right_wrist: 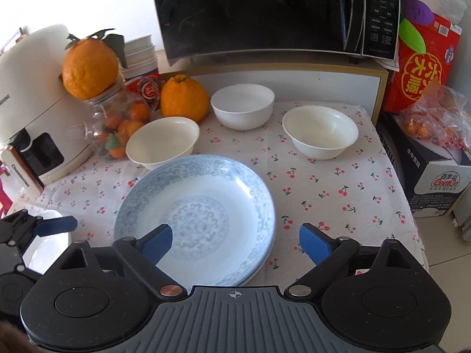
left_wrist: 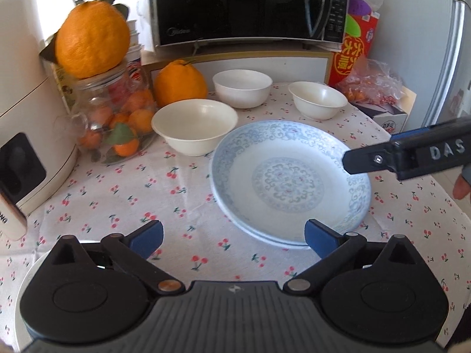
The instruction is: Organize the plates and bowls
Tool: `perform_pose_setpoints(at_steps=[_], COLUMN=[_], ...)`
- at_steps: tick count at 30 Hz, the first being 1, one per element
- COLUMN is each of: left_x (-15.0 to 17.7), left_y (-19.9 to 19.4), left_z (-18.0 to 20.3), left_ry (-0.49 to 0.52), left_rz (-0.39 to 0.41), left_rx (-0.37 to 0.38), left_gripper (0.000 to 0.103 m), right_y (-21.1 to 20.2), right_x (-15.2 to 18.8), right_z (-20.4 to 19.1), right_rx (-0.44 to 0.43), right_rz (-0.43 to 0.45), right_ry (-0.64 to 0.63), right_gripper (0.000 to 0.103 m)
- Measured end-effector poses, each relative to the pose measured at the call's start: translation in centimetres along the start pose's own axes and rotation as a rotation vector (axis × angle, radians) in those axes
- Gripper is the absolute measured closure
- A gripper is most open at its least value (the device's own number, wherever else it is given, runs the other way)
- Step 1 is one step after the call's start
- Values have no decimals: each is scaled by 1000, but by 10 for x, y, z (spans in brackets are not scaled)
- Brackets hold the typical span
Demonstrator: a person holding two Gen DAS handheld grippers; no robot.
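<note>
A stack of blue-patterned plates is seen lying on the cherry-print tablecloth, near the front middle of the table; a second rim shows just beneath the top plate along its near edge. Three white bowls stand behind it, each upright and empty: the left bowl is set just beside the stack's far rim, the middle bowl stands further back, and the right bowl is well apart to the right.

The right gripper is held above the stack's near edge with its jaws wide apart and nothing clamped; its left blue pad overlaps the plate in the view, and the other pad is over the cloth. The left gripper is likewise spread wide and holds nothing, one pad being just at the stack's near rim. Whether any pad touches the plates cannot be told.

To the left, a large orange is perched on a glass jar filled with small oranges, a second large orange rests on the table beside it, and a white air fryer stands at the far left. A black microwave is raised on a shelf behind, and a red carton is placed at the right.
</note>
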State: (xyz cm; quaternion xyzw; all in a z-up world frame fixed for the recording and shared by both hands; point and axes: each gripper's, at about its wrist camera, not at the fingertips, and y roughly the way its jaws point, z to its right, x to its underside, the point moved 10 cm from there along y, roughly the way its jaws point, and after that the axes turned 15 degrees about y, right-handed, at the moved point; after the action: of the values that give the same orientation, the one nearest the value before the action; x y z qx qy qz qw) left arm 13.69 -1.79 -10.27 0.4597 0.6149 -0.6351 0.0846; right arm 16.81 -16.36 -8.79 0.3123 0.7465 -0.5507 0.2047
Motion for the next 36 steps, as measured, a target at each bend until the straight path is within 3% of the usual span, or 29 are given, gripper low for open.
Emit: perform_pose_setpoints(at_steps=[10, 22, 33, 36], left_x=[26, 65, 111, 116], left_y=[-25, -48, -52, -53], left_z=[-46, -101, -132, -135], left_ry=[-46, -93, -271, -310], left_rz=[-7, -52, -119, -122], left_rx=[-58, -132, -92, -81], left_gripper=[0, 0, 1, 6], right_y=[-9, -11, -1, 0], right_x=[32, 70, 119, 126], right_z=[-47, -116, -164, -171], right_rx=[-96, -215, -317, -330], right_rz=[-46, -55, -135, -136], right_ry=[-50, -213, -296, -323], right_gripper=[6, 5, 4, 4])
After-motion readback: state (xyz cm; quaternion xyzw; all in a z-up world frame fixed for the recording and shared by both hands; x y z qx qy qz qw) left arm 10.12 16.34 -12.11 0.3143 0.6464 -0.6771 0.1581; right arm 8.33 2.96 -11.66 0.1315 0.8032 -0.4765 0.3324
